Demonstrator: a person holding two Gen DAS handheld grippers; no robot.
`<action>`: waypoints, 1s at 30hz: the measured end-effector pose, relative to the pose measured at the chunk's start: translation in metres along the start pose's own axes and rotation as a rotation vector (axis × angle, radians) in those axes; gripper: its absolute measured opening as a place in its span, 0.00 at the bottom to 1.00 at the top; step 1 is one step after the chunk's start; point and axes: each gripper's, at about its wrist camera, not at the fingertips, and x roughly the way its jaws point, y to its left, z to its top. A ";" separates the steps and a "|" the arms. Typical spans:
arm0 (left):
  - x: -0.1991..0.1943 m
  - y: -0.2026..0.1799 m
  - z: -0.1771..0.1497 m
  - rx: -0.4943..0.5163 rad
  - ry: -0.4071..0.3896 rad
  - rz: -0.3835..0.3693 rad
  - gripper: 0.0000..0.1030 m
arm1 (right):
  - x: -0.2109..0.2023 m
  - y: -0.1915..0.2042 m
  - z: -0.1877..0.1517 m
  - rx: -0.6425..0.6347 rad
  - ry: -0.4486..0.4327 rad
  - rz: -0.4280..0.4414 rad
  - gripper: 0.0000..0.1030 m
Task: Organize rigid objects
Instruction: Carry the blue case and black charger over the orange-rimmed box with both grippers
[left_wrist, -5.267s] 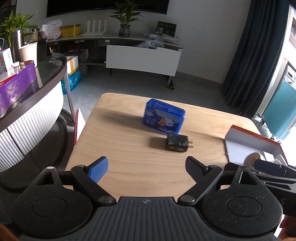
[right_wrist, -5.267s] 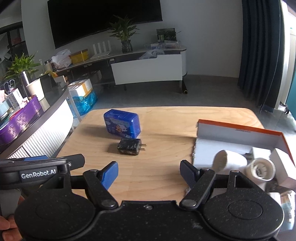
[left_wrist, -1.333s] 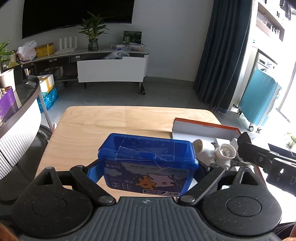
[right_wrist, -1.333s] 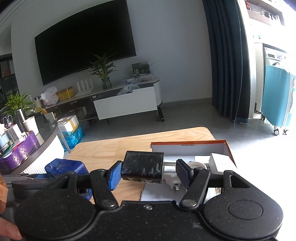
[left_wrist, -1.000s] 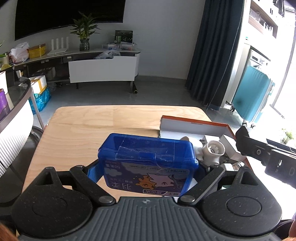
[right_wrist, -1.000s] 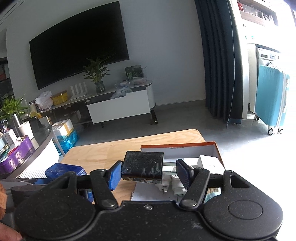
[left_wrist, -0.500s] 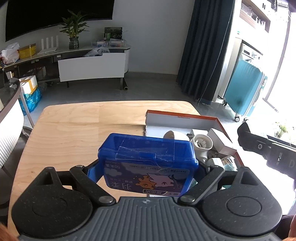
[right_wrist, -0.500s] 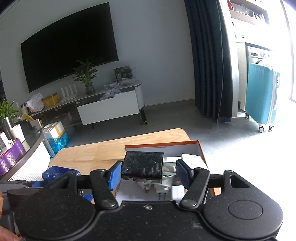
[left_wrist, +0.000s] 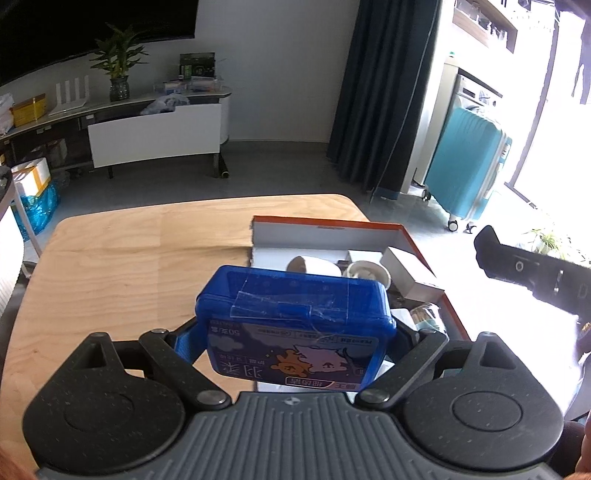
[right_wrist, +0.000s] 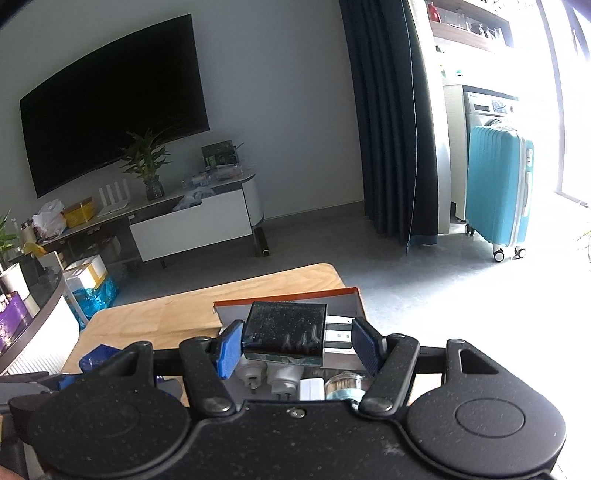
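Over the near edge of the orange box (left_wrist: 424, 254), the left hand-held gripper (left_wrist: 295, 341) is holding a blue case (left_wrist: 293, 314), its pads clamped on the case's ends. Above the box too, the right hand-held gripper (right_wrist: 295, 341) is carrying a black charger (right_wrist: 284, 332), which is sitting against the left pad; a gap is showing at the right pad. Inside the box, several white items are already lying. Beside the box, the worktop (left_wrist: 110, 258) is showing bare wood, so by my reading only these two placements are remaining.

A blue plastic case (left_wrist: 295, 325), taped shut, is held level; a black charger (right_wrist: 284, 332) sits above the orange-edged box (left_wrist: 332, 229) at twelve o'clock.
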 end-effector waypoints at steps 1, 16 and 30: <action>0.001 -0.002 0.000 0.003 0.002 -0.004 0.92 | -0.001 -0.001 0.000 0.000 -0.002 -0.001 0.73; 0.010 -0.025 0.001 0.051 0.011 -0.040 0.92 | 0.000 -0.004 0.002 0.000 -0.005 0.000 0.73; 0.019 -0.038 0.003 0.074 0.018 -0.059 0.92 | 0.006 -0.004 0.004 0.001 0.002 -0.004 0.73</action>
